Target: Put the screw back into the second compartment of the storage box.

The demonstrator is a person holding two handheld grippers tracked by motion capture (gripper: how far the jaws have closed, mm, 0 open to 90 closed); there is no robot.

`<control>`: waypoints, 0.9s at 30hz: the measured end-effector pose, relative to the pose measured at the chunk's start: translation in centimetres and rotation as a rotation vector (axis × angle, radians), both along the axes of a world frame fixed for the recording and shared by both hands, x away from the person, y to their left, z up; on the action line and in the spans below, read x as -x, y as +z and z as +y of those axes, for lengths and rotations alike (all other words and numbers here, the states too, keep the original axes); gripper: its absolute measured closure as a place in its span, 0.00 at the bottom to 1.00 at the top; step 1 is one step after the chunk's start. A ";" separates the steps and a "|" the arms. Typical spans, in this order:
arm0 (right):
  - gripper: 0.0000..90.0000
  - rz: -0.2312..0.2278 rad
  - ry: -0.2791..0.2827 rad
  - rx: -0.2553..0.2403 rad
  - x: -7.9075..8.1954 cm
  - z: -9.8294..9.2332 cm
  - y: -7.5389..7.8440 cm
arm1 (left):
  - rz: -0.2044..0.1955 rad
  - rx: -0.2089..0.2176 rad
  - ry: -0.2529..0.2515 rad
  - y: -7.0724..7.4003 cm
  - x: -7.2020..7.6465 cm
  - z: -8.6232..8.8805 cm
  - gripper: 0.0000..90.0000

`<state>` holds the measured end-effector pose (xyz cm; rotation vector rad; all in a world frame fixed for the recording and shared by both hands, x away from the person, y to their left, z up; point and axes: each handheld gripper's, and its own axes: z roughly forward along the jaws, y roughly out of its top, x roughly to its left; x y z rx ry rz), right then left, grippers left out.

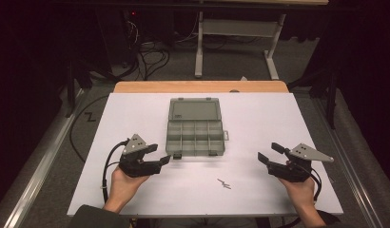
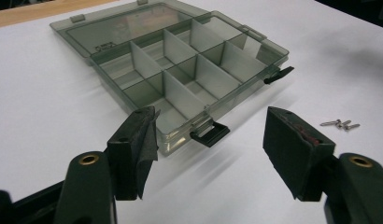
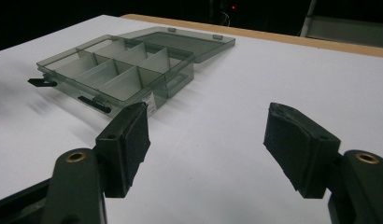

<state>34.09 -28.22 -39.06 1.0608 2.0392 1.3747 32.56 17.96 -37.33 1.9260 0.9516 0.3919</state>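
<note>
We see a clear grey plastic box (image 1: 195,133) lying open near the middle of the white table (image 1: 259,118), its lid (image 1: 193,109) folded flat toward the far edge and its divided compartments looking empty. Two black latches (image 2: 209,134) stick out from its near wall. A few small screws (image 1: 224,183) lie on the table in front of the box, a little to its right and apart from it.

Our left gripper (image 1: 163,160) hovers just beside the near left corner of the box, its jaws wide apart with nothing between them; in the left gripper view that corner and one latch show through the gap, and the pads (image 2: 145,135) touch neither. The screws (image 2: 340,124) lie beyond its right jaw.

Our right gripper (image 1: 269,153) is held over the table's right side, well apart from the box, jaws also spread wide and holding nothing. In the right gripper view the box (image 3: 119,70) sits off to the left, beyond the left jaw.
</note>
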 end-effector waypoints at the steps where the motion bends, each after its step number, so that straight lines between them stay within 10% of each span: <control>1: 0.36 0.004 -0.001 -0.002 0.0 0.0 0.0 | 0.001 -0.005 -0.009 0.1 -0.1 -0.2 0.39; 27: 0.37 0.008 -0.015 -0.018 0.2 -0.5 0.0 | 0.049 -0.133 -0.162 0.7 -2.3 -6.8 0.43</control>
